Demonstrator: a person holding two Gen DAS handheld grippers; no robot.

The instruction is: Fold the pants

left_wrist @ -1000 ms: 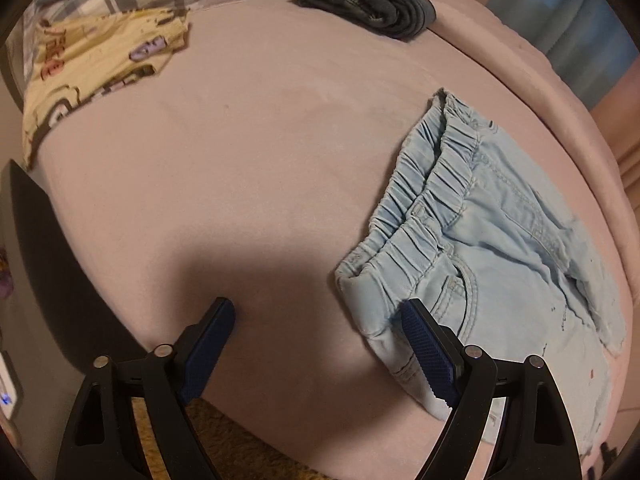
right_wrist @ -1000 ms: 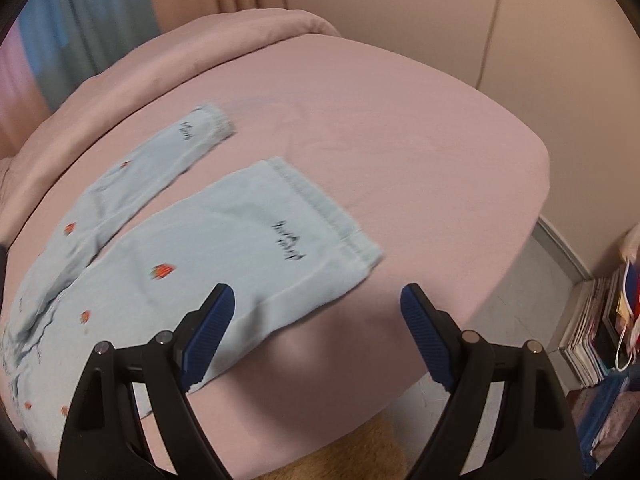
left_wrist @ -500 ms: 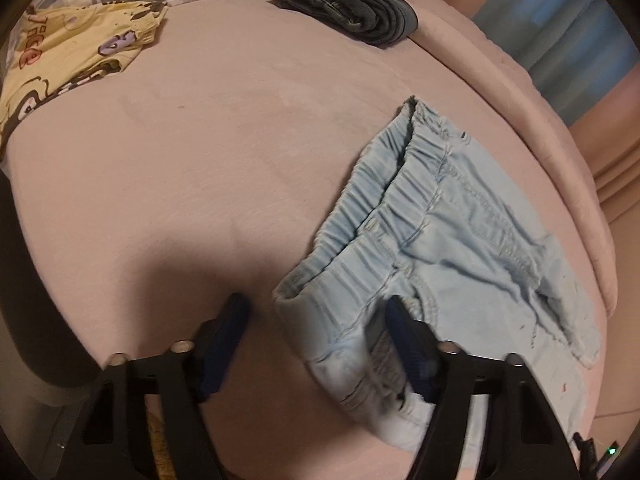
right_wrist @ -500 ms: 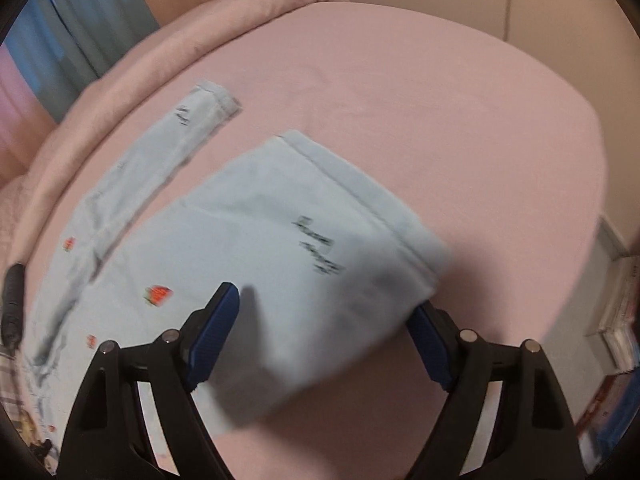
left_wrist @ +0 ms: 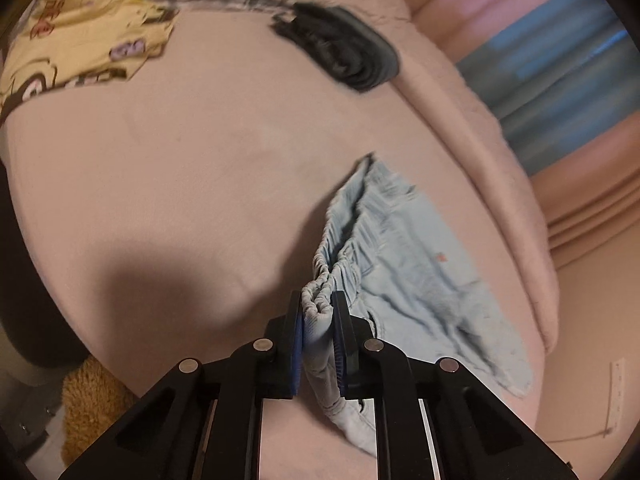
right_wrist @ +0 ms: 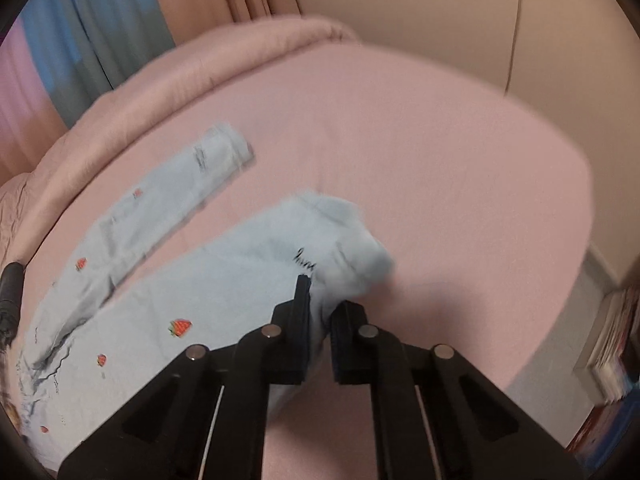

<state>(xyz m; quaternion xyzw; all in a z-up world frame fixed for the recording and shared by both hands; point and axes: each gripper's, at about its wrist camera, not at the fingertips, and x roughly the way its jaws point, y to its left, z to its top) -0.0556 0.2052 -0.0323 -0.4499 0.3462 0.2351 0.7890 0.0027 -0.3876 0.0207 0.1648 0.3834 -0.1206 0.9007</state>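
Near the bed's (left_wrist: 168, 184) front edge, your left gripper (left_wrist: 318, 312) pinches the pants (left_wrist: 404, 264) at the bunched waistband; your right gripper (right_wrist: 320, 300) is clamped on the nearer leg's hem.

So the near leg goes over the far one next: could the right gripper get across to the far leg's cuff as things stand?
Probably yes. The right gripper is shut on the near leg, and only bare pink bed lies between it and the far cuff; the leg would travel with it.
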